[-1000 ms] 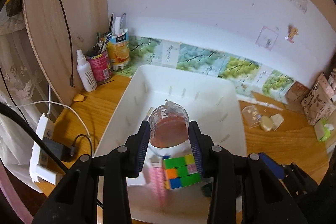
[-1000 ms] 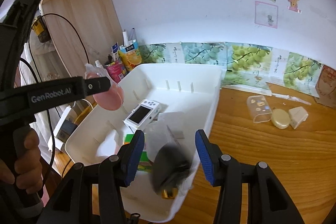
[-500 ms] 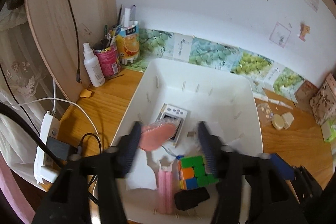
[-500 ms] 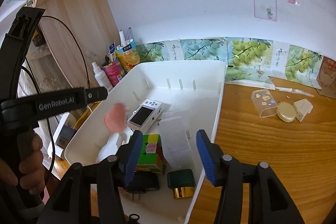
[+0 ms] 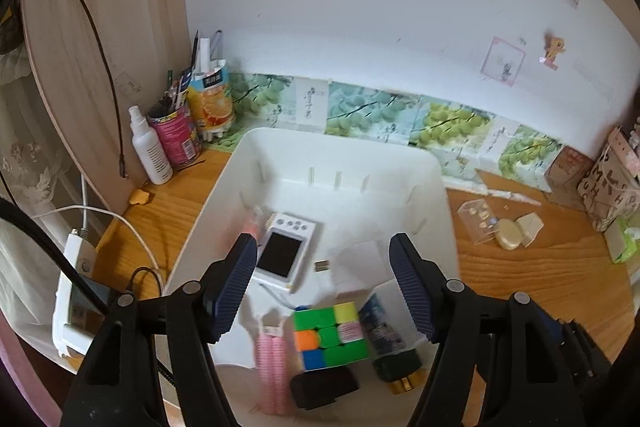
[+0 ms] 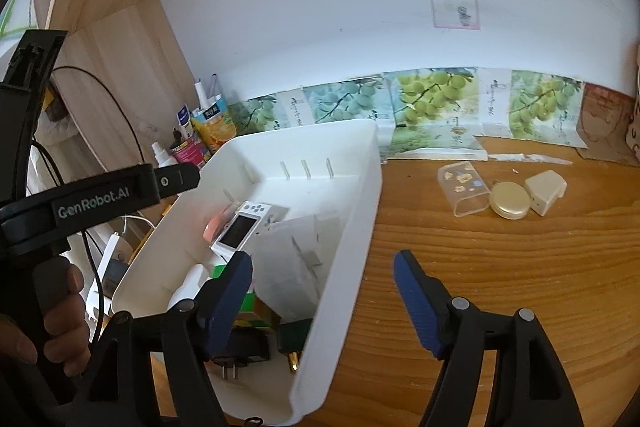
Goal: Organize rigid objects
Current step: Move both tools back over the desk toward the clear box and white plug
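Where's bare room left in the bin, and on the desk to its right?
Bin: the far end, beyond the handheld console, is bare. The near end is crowded with the cube, pink rollers and black plug. Desk: open wood between the bin and the gold tin.

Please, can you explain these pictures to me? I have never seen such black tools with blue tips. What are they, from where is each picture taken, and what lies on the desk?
There is no robot here. A person holds two hand-held grippers, each with a wide-angle camera looking forward along its two blue-padded fingers.

One picture looks from the left gripper, the other from the right gripper. The right view also shows the person's hand gripping the left tool.

Both grippers have just been opening, and nothing is between their fingers.

On the wooden desk stands a white bin. Inside lie a colour cube, a small white game device, a pink comb and a black plug. Beside the bin lie a clear case and a round gold tin.
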